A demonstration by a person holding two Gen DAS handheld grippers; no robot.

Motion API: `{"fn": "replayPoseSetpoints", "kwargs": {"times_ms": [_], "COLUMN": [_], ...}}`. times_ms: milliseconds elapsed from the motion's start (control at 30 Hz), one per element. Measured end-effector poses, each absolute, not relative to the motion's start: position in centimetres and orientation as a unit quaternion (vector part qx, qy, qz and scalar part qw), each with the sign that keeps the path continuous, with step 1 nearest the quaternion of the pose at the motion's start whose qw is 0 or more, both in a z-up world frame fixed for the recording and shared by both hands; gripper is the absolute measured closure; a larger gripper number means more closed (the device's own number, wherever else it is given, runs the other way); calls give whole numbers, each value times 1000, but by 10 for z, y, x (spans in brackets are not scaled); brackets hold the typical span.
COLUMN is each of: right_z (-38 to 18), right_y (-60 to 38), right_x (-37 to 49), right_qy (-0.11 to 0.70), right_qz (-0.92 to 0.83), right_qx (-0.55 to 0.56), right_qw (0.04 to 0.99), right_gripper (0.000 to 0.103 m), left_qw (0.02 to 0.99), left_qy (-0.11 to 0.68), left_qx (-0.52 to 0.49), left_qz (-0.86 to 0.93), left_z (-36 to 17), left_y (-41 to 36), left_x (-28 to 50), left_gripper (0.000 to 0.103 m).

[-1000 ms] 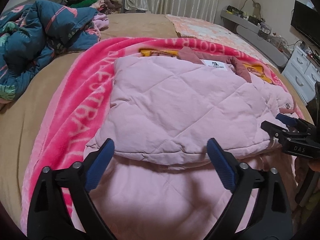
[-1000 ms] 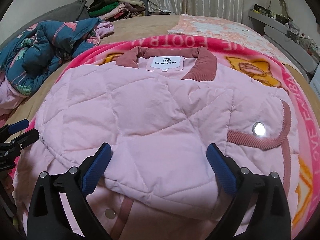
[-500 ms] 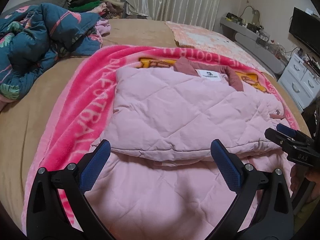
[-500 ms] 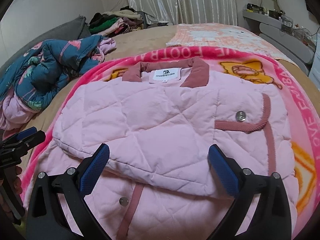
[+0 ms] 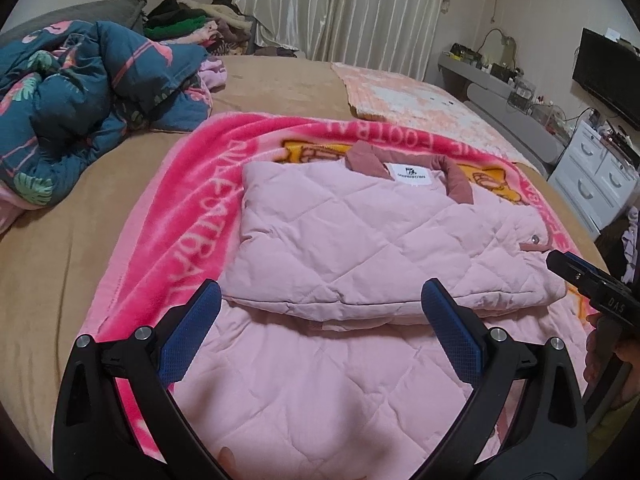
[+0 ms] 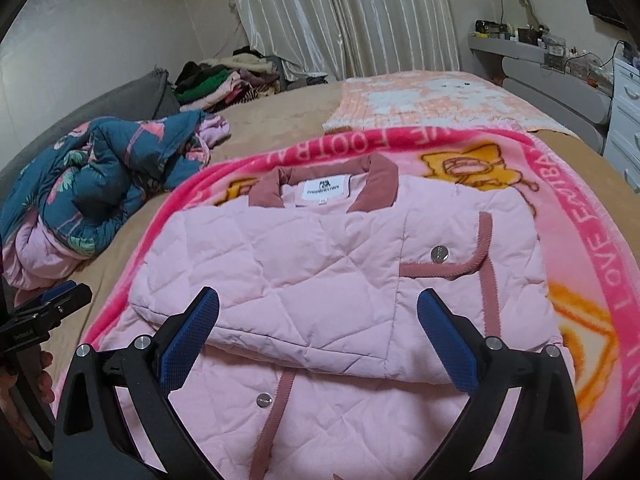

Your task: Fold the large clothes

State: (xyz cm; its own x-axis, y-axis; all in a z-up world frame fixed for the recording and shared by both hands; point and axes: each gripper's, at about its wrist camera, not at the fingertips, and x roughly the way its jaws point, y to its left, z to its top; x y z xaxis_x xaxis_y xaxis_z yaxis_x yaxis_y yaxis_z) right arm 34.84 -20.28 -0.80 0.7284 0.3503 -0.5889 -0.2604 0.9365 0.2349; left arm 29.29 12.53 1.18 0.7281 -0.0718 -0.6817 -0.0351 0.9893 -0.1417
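A pink quilted jacket [image 5: 360,248] lies on a pink blanket [image 5: 192,216] spread across the near half of the bed [image 5: 280,92], its dark pink collar [image 6: 320,184] pointing toward the far edge and its sides already folded inward so that a padded slab sits on top of the lower part nearest the near edge. Both grippers are released and hold nothing: the left gripper [image 5: 320,316] hovers with its jaws spread wide over the near fold line, and the right gripper [image 6: 318,320] hangs the same way over the jacket's right half, close to the snap button [image 6: 439,255]. The likely remaining step is to bring the lower part up over the slab, or the slab down, and here the padding is the risk. The filling is springy, so a fold made with a shallow pinch may slip free or puff back open. Grasping only the top layer could peel the folded sides apart and undo the tidy edges. The fleecy blanket beneath could also get nipped along with the hem and drag, shifting the whole bundle toward the rumpled blue quilt [image 5: 80,100] at the bed's left edge. Uneven lifting by the two grippers would leave a skewed fold.
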Motion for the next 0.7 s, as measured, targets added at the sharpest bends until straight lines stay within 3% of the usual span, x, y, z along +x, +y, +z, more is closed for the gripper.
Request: {"fn": "replayPoseSetpoints", "kwargs": {"times_ms": [700], "right_z": [21], "right_y": [-207], "right_x": [305], "right_qy": [290], "right_qz": [183], "right_qx": [57], "right_qw": [938], "right_gripper": [4], "left_qw": [945], "left_qy": [315], "left_qx": [-93], "left_qz": [-11], "left_z": [46], "left_y": [133], "left_x": [244], "left_gripper": [9]}}
